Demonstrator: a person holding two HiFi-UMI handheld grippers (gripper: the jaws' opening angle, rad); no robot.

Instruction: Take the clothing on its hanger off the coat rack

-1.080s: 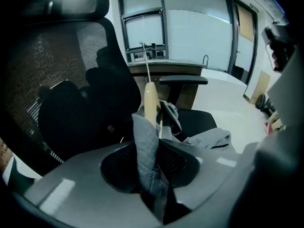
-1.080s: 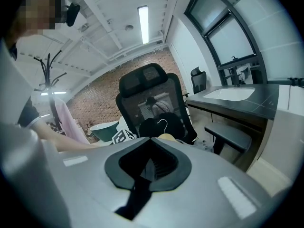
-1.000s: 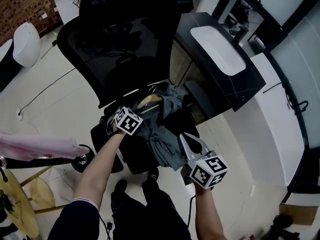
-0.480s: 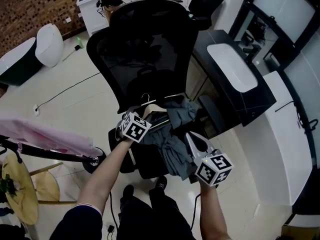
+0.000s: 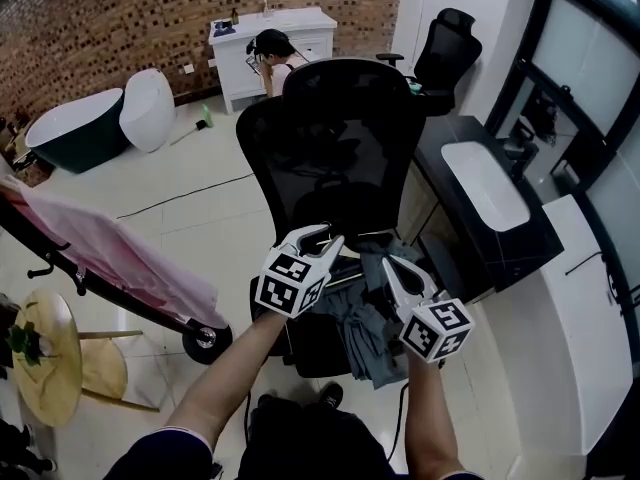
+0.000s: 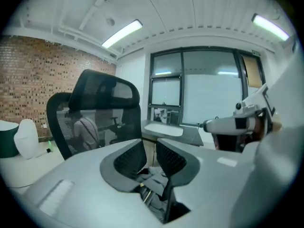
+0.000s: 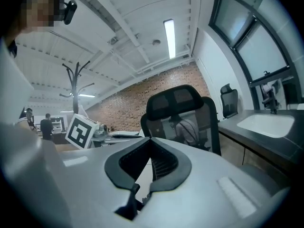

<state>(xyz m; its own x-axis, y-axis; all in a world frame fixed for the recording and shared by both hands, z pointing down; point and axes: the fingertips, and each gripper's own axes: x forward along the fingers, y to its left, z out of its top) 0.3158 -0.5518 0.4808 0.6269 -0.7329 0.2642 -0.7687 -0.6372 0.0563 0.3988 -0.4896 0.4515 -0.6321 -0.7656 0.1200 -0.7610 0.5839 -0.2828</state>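
Observation:
A grey garment (image 5: 366,320) lies crumpled on the seat of a black mesh office chair (image 5: 335,148), with a pale hanger bar (image 5: 343,279) showing at its upper edge. Above the seat's left side my left gripper (image 5: 326,236) hangs; its jaws are closing and nothing is between them. In the left gripper view (image 6: 151,144) the grey cloth (image 6: 153,179) shows below the gap. To the right, over the garment, my right gripper (image 5: 392,266) is shut with its tips together and empty, as its own view (image 7: 145,140) shows.
A rolling rack with a pink garment (image 5: 110,258) stands at the left, and a round wooden table (image 5: 42,373) is below it. A dark counter with a white sink (image 5: 492,183) runs along the right. A person sits at a white desk (image 5: 268,23) behind the chair. A black coat stand (image 7: 76,82) rises at the far left.
Both grippers have lifted off the garment and hanger and now point toward the chair back. The garment stays on the seat. The head view has tipped up, showing more of the room.

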